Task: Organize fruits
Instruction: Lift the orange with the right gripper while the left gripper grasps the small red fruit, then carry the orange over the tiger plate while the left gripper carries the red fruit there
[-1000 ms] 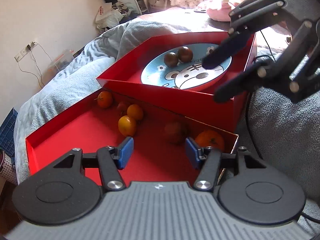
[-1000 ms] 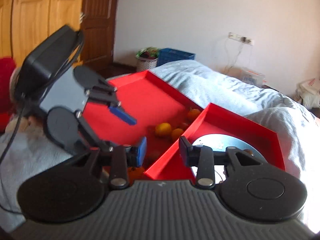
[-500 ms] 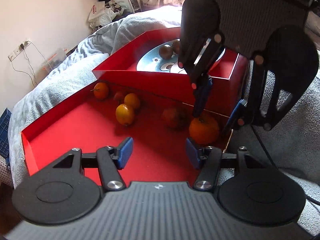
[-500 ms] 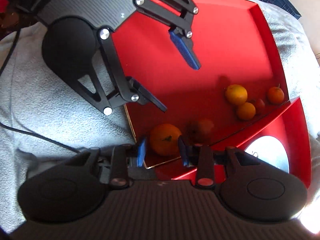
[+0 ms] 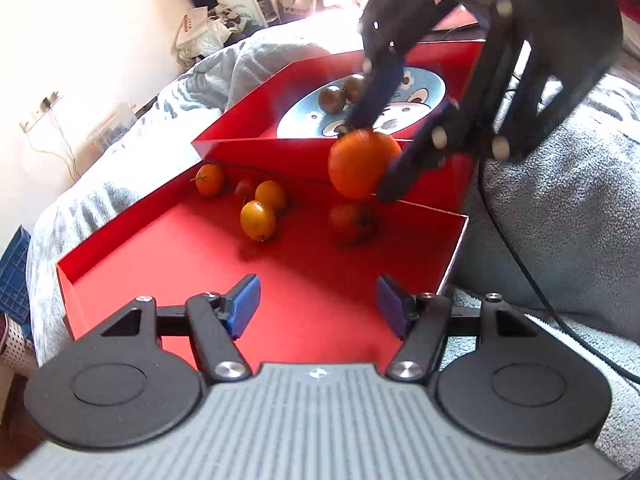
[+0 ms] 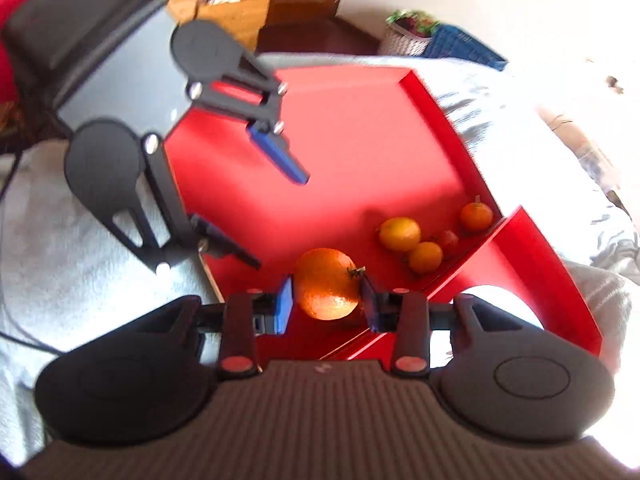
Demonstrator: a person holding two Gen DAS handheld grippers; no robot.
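Observation:
My right gripper [image 6: 326,304] is shut on a large orange [image 6: 327,283] and holds it above the low red tray [image 6: 360,136]; it shows in the left wrist view [image 5: 374,160] with the orange [image 5: 360,162] near the raised red box [image 5: 288,148]. That box holds a blue cartoon plate [image 5: 416,100] with two brown fruits [image 5: 331,98]. Several small oranges [image 5: 258,220] and a reddish fruit [image 5: 352,222] lie in the tray. My left gripper [image 5: 318,306] is open and empty over the tray's near end.
The boxes rest on a grey blanket [image 5: 560,200] on a bed. A black cable [image 5: 516,240] runs along the tray's right side. A wall with a socket [image 5: 40,108] is on the left. A blue crate [image 6: 460,44] stands beyond the bed.
My right gripper closed on the large orange at the tray's corner and lifted it up towards the raised box. My left gripper stayed open and drew back slightly.

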